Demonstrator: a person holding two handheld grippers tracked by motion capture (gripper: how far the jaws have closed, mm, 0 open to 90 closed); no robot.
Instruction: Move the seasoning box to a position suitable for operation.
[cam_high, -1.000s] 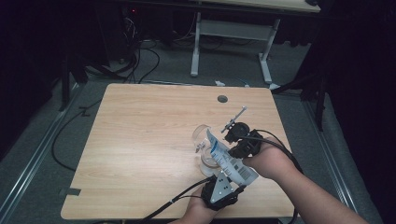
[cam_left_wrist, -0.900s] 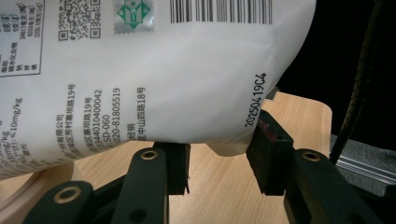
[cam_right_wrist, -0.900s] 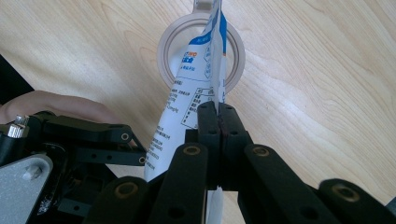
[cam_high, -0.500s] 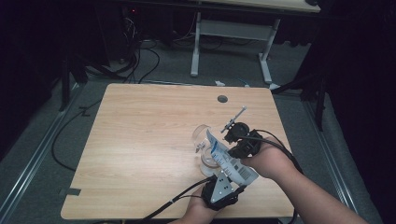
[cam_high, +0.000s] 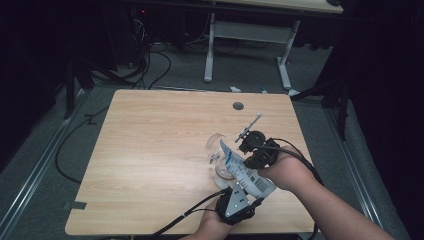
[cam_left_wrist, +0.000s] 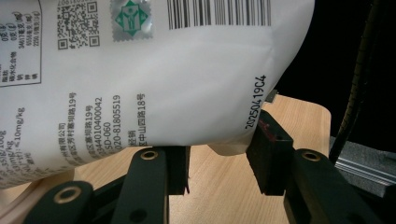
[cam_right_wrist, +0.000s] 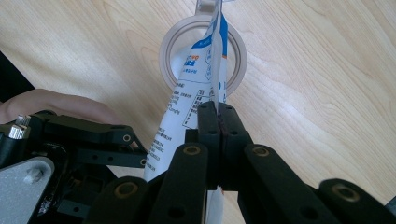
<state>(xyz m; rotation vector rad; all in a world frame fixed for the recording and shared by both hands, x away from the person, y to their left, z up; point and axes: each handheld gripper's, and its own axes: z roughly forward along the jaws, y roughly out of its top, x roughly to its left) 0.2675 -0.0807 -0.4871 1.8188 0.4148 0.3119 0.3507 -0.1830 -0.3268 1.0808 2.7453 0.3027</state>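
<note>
White pouch (printed) tilted over glass cup.

Nothing has changed across the high view's earlier pictures and now. The white pouch sits at the same tilt over the clear glass jar, lower right of centre, and both hand-held grippers, left and right, keep their spots beside it.
</note>
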